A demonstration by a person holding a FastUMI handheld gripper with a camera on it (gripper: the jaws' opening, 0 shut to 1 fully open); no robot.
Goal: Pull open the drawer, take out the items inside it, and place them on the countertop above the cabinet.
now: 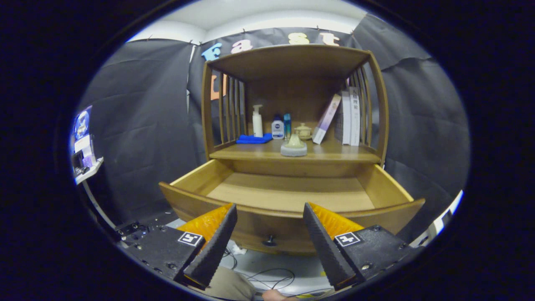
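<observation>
The tongs are spread wide apart w/ nothing in them, and the drawer is pulled out just ahead at 12 o'clock, its wood floor bare and its small dark knob showing between the two fingers. Above the drawer is the worktop, where a round gray stand w/ a pale cup-like thing sits near the front; behind it are a white pump bottle, a blue cloth at 10 o'clock, 2 small bottles, a little lidded pot, and books leaning at 2 o'clock. Wires lie on the floor under the drawer.
</observation>
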